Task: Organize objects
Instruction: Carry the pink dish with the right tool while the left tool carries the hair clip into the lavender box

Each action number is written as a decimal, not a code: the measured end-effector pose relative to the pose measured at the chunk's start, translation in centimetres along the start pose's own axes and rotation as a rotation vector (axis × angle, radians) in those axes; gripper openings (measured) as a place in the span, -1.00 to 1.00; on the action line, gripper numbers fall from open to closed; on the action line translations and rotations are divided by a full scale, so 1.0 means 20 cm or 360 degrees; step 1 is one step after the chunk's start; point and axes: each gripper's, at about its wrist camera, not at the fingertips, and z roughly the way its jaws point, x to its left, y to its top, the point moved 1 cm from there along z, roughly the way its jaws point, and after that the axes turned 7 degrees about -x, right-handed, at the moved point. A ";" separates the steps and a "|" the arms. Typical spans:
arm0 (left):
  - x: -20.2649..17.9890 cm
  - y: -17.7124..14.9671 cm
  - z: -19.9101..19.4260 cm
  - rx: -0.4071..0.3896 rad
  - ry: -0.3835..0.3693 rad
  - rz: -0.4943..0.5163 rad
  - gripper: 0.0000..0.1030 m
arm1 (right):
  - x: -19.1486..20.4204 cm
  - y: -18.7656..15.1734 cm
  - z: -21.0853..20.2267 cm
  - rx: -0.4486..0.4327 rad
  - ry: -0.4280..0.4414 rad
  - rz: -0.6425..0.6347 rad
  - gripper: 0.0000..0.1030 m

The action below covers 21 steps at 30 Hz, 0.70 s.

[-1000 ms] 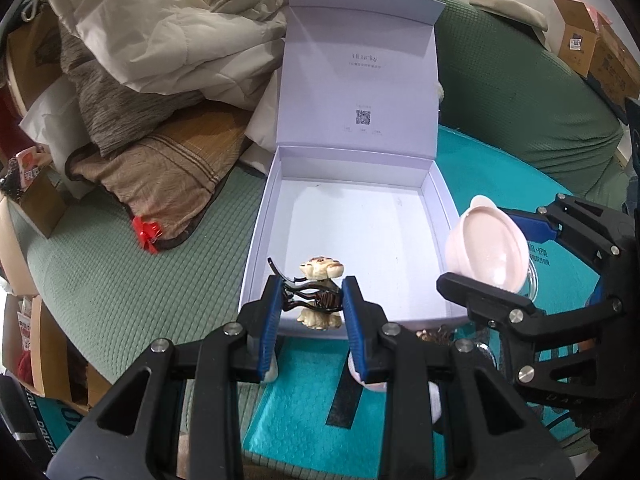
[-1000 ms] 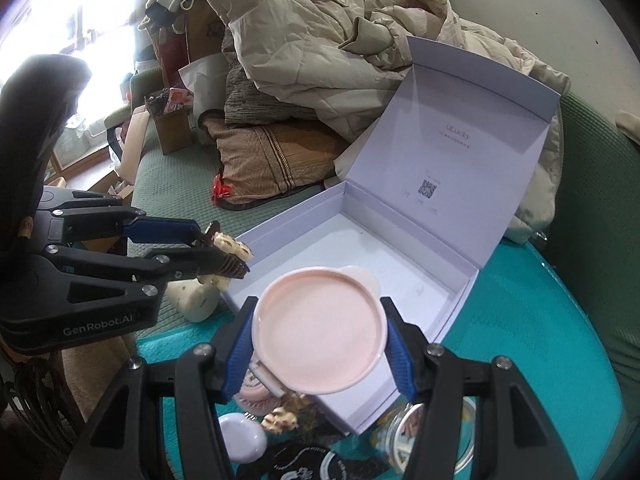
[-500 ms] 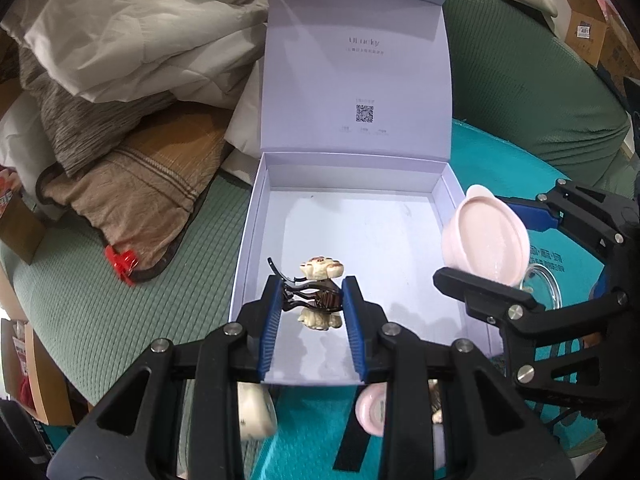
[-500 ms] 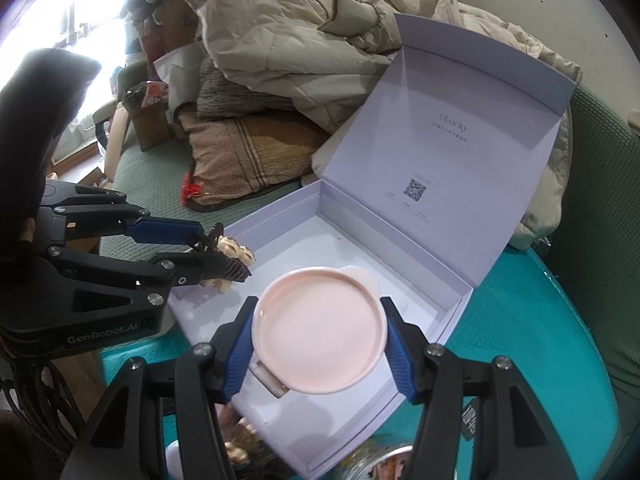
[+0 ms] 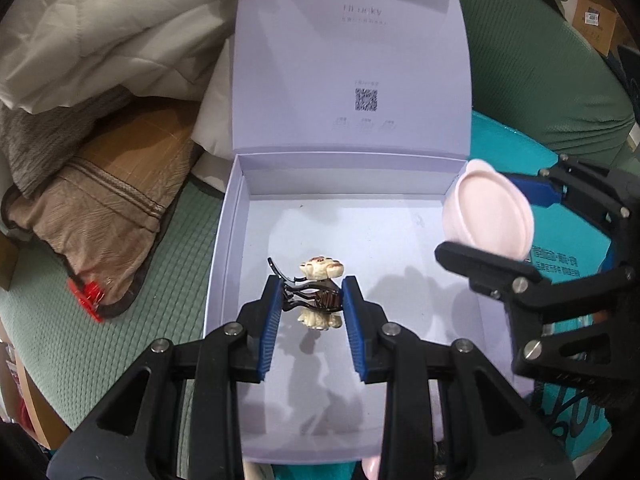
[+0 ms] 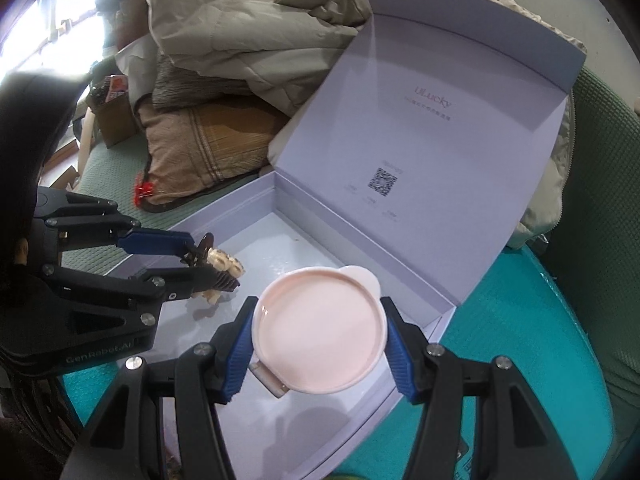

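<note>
The left gripper (image 5: 309,306) clamps a hair clip (image 5: 318,298) above the floor of the open box (image 5: 236,216), near its left wall. The right gripper (image 6: 320,334) grips a pink case (image 6: 320,334) over the box's right side.

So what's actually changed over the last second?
Both grippers have carried their loads forward over the open box: the left gripper with the hair clip, the right gripper with the pink case. Neither has let go; the box hasn't moved.
</note>
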 end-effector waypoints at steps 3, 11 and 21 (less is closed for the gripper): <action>0.01 0.01 0.04 0.0011 0.0002 0.0000 -0.45 | -0.02 0.01 0.04 0.0017 -0.0005 -0.0002 0.16; 0.00 0.06 0.16 0.0039 0.0006 0.0063 -0.45 | -0.09 0.01 0.12 0.0071 -0.0020 0.0042 0.16; -0.02 0.15 0.22 0.0039 -0.0032 0.0130 -0.44 | -0.12 0.02 0.24 0.0176 0.0020 0.0088 0.16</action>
